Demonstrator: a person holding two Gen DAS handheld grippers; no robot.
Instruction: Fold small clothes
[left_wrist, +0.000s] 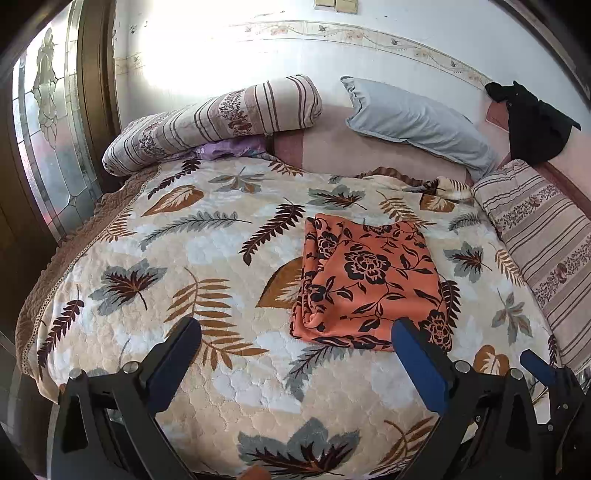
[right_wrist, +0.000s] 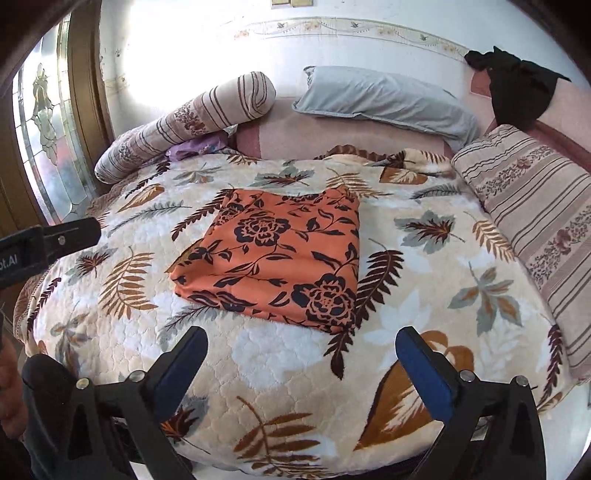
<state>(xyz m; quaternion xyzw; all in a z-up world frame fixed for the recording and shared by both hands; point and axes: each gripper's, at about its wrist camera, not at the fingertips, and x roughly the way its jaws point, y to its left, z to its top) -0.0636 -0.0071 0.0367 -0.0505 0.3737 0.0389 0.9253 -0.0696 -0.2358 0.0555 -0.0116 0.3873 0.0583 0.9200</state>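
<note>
Bedspread (right_wrist: 424, 266) | folded orange cloth (right_wrist: 280, 258) | right claw (right_wrist: 301, 362) gaping, base cropped

Open quilt (right_wrist: 280, 387) ahead, striped cushion (right_wrist: 535, 229) blocking right

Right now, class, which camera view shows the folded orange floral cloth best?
The right wrist view: the orange floral cloth lies whole and unobstructed on the bedspread. In the left wrist view, a claw finger covers its near corner.

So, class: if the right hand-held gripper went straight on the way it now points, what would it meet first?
Probably the leaf-patterned bedspread, just short of the folded orange floral cloth. The right hand-held gripper is open and empty, angled downward; depth is unclear.
</note>
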